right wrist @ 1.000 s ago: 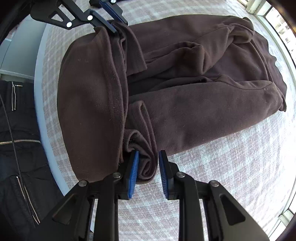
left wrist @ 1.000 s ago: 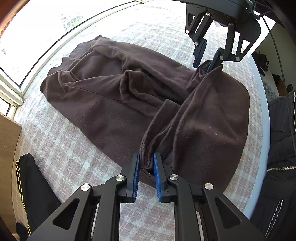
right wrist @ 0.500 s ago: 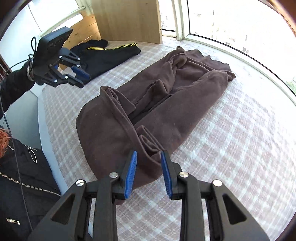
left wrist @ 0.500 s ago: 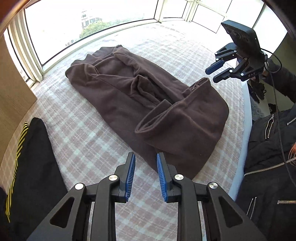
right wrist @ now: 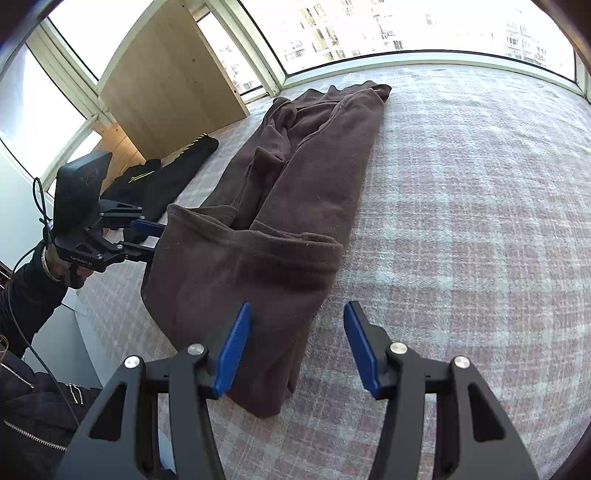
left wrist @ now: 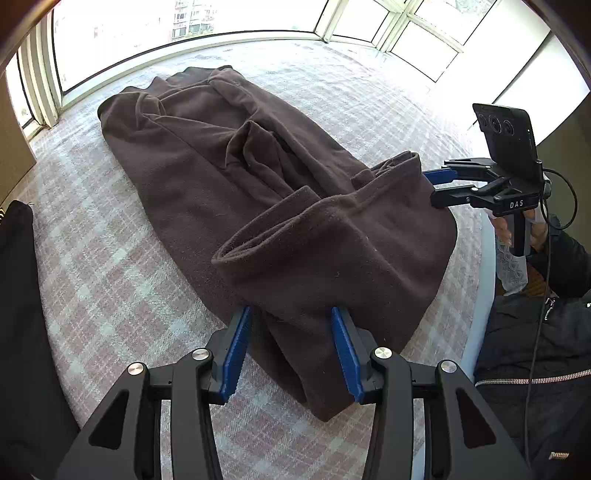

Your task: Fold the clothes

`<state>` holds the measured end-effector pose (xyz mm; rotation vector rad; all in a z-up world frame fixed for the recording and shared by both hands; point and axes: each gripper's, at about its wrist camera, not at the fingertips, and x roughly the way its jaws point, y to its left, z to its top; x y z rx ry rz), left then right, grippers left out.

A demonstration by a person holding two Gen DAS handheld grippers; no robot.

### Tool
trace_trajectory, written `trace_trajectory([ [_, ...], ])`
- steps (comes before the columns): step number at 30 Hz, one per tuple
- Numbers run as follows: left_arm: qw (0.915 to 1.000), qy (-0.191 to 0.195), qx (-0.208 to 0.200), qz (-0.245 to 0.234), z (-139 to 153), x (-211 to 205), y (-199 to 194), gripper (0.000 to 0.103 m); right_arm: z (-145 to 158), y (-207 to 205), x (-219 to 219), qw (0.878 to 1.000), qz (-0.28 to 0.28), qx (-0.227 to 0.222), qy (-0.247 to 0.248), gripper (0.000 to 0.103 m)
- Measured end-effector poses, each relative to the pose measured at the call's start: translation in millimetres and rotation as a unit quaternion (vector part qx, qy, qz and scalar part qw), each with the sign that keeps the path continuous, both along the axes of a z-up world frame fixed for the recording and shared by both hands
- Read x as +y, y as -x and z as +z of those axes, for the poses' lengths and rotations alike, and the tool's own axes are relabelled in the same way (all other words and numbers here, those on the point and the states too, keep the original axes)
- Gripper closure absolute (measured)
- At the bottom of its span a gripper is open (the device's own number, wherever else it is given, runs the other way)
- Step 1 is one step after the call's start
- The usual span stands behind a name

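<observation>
A dark brown fleece garment (left wrist: 258,177) lies lengthwise on the plaid bed cover (left wrist: 110,288), its near end folded back over itself. My left gripper (left wrist: 291,350) straddles one corner of that fold, jaws opening, with cloth loose between the blue pads. My right gripper (right wrist: 297,350) straddles the other corner (right wrist: 266,362), jaws also opening, and the cloth lies by its left pad. Each gripper shows in the other's view at the fold's far corner: the right gripper (left wrist: 430,186) and the left gripper (right wrist: 157,242).
A black garment with yellow stripes (right wrist: 166,177) lies beside the brown one, near a wooden panel (right wrist: 166,85). Windows (left wrist: 221,18) ring the far side of the bed. A person's black zipped jacket (left wrist: 535,350) is at the bed's pale edge (left wrist: 476,295).
Both grippers were shut on the fold's edge a second ago. They let go, drew back and tilted up, then came down around the fold's corners with wider jaws.
</observation>
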<state>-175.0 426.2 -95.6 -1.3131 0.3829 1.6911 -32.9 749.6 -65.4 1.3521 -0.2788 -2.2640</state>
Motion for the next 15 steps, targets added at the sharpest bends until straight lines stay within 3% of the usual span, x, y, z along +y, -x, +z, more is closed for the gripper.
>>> trace_trajectory([
  [5, 0.9999, 0.006, 0.006, -0.011, -5.6, 7.9, 1.1, 0.059, -3.7, 19.6, -9.7, 1.000, 0.019, 0.004, 0.013, 0.051],
  [7, 0.9998, 0.004, 0.009, -0.014, -6.7, 8.9, 0.4, 0.060, -3.4, 23.8, -13.8, 0.999, 0.030, 0.007, 0.017, 0.059],
  [9, 0.9998, -0.006, 0.006, -0.017, -7.0, 7.5, -2.1, 0.073, -1.4, 21.4, -19.6, 0.999, 0.047, 0.017, 0.000, 0.074],
  [11, 0.9997, -0.018, 0.001, -0.019, -7.4, 6.0, -4.7, 0.082, 1.9, 17.6, -21.1, 0.998, 0.056, 0.023, -0.006, 0.079],
  [15, 0.9993, -0.023, 0.019, -0.021, -5.7, 4.8, -12.9, 0.091, 9.0, 12.3, -22.7, 0.997, 0.071, 0.032, -0.011, 0.089],
])
